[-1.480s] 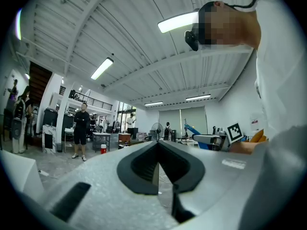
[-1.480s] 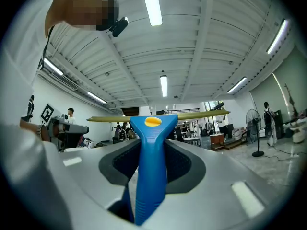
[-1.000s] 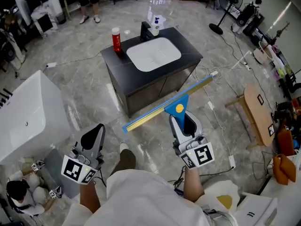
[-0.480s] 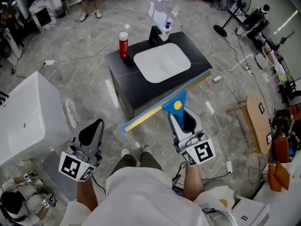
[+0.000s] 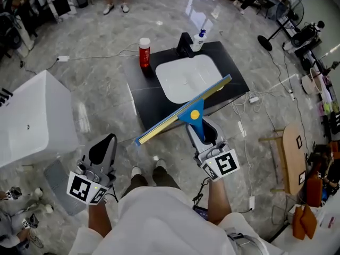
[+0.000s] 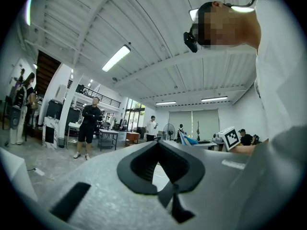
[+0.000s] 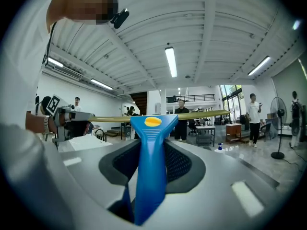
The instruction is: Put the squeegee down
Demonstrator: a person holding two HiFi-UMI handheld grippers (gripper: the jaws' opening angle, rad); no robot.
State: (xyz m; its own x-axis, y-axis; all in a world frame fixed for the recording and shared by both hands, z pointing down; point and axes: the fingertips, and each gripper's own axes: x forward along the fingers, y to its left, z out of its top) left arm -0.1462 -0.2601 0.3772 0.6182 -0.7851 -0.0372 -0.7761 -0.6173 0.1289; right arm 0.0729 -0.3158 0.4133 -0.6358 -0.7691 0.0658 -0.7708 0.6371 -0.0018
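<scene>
Writing: black-and-white square markers on each tool's cube; print on the red bottle with a white cap is too small to read.
Squeegee look: blue plastic handle squeegee with a yellow oval spot at the neck; long thin yellow blade with a blue strip along it.
Squeegee axis: in the head view the blade runs from lower left to upper right, crosswise to the handle. The handle points back into the right tool. In the right gripper view the squeegee has its blade lying about level across the frame.
Squeegee place: held off the ground. In the head view its upper-right end crosses the near rim of the white oval basin, and its lower-left end shows against the grey marble floor.
Right tool: jaws part-way apart, clamped on the blue handle from both sides.
Left tool: jaws together with nothing between them; it hangs over the floor, well apart from the squeegee.
Black table: carries the basin, the red bottle at the far-left corner and a black tap.
</scene>
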